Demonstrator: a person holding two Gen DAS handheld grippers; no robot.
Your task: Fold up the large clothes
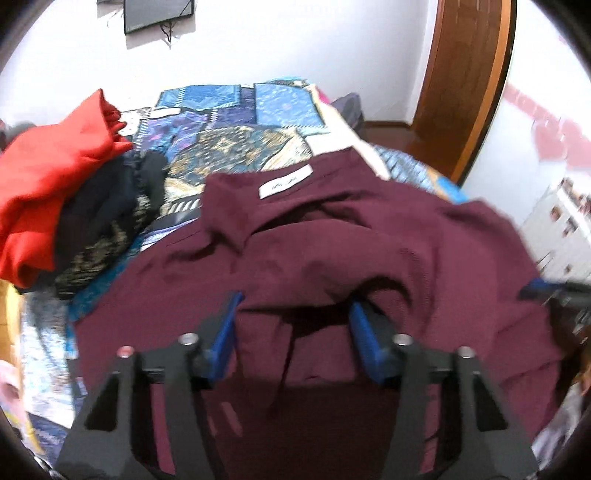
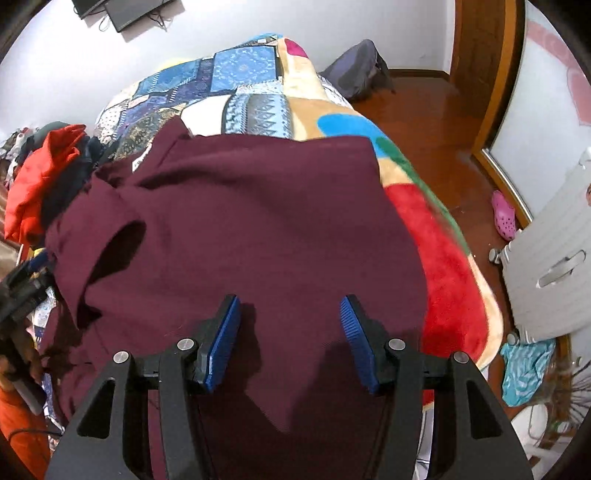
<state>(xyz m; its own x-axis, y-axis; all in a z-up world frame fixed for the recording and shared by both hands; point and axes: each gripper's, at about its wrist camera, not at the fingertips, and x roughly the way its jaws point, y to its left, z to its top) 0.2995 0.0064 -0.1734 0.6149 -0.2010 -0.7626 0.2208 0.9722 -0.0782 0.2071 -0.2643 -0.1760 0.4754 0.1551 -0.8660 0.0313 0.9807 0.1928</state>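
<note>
Maroon shirt (image 1: 332,236) was soft matte knit, rumpled, collar and white neck label (image 1: 285,181) at the far end, sleeve opening gaping on its left side in the right wrist view. It lay spread on the bed (image 2: 258,107), over a patchwork quilt (image 1: 229,122) in blue prints and a plush fleece blanket (image 2: 443,258) with red, blue and green blobs on cream.

Pile of other clothes sat on the bed's left: a red garment (image 1: 55,177) on top of dark and speckled fabric (image 1: 99,236).

Room: white wall, dark framed panel (image 1: 159,13) hung on it, wooden door frame (image 1: 476,92), glossy wood floor (image 2: 436,122). On the floor were a pink clog (image 2: 503,216), a white slatted board (image 2: 550,273), a turquoise cloth (image 2: 524,373) and a grey bag (image 2: 354,70) by the wall.

My left tongs (image 1: 293,314) were released, blue ribbed pads (image 1: 225,328) spread wide, with a raised fold of the shirt between them; couldn't tell if either pad touched it. My right tongs (image 2: 290,314) were also released, pads (image 2: 354,336) apart, just above flat shirt fabric near its right edge, gripping nothing.
</note>
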